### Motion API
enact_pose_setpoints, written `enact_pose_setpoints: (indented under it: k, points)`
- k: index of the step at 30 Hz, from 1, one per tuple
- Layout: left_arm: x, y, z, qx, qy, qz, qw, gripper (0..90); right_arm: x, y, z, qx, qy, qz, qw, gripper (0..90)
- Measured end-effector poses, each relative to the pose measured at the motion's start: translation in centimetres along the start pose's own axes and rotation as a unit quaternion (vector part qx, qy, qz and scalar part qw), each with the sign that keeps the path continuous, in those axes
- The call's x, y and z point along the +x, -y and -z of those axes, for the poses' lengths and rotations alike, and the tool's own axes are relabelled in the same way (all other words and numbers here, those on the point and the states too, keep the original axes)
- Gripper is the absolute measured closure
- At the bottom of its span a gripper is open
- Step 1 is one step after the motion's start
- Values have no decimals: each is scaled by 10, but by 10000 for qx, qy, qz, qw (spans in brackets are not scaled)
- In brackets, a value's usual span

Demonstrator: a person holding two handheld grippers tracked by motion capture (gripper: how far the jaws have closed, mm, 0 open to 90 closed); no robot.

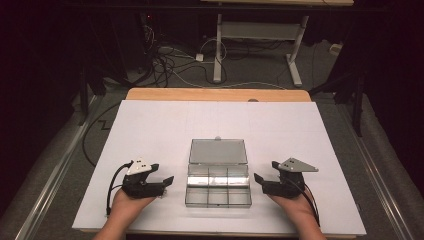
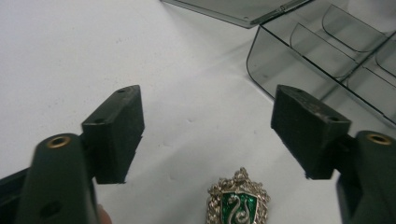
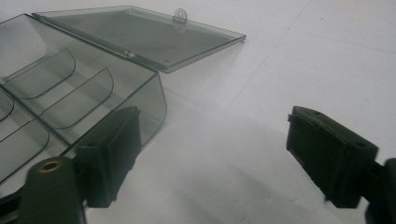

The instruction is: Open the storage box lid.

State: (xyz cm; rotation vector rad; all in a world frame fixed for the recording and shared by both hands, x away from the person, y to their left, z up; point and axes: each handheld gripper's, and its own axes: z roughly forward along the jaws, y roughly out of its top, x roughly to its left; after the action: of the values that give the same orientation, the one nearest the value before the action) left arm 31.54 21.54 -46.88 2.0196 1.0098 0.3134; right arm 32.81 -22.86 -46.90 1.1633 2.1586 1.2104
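Both pairs of jaws stand wide apart and grip nothing, as I read them from my station. On my left gripper [image 2: 208,135] the two black pads are spread well clear of each other, and a small crest-shaped pin badge [image 2: 238,200], green enamel with a silver snake inside a gilt border, lies flat on the white table sheet [image 2: 93,56] between and just short of them, touching neither. Ahead and to that gripper's right I see the near corner of the clear plastic compartment box [image 2: 327,51]. My right gripper [image 3: 212,154] is equally open, its pads over bare sheet; one pad sits just beside the box's outer wall [image 3: 149,112], though I cannot tell whether it touches. From the high view, the box [image 1: 218,185] sits in the middle of the table's near half, its hinged lid [image 1: 218,151] thrown back flat on the far side and its divided cells showing nothing inside. I hold the left gripper [image 1: 167,182] just left of the box and the right gripper [image 1: 260,180] just right of it, both pointing inward at it.
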Motion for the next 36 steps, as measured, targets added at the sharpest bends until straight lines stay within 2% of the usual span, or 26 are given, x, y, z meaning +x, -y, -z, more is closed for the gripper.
enact_pose_setpoints:
  k: [3, 5, 9, 11, 20, 25, 29, 32, 36]
  points:
    - [-1, 1, 1, -10, 17, -13, 10000, 145, 2, 2, 4, -50, -7, 24, 10000, 124]
    - [-1, 1, 1, -24, 19, -58, 10000, 128, 4, 3, 6, -75, 11, 16, 10000, 84]
    - [-1, 2, 0, 47, 17, -33, 10000, 23, 7, 5, 10, -92, 29, 1, 10000, 4]
    - [-1, 3, 0, 71, 6, -25, 10000, 0, 8, 5, 12, -93, -4, 35, 10000, 3]
    - [-1, 11, 13, -89, -54, 67, 9999, 0, 12, 10, 27, -203, -4, 136, 9997, 2]
    - [-3, 17, 18, -144, -67, 101, 9998, 0, 7, 16, 39, -272, 80, 48, 9996, 2]
    - [-5, 20, 25, -157, -102, 19, 9998, 0, 1, 21, 46, -337, 102, -78, 9994, 2]
    - [-7, 23, 31, -175, -108, -20, 9998, 0, -1, 23, 51, -417, 161, -25, 9990, 3]
    - [-7, 30, 40, -177, -131, -49, 9997, 0, 0, 27, 52, -391, 135, -32, 9991, 3]
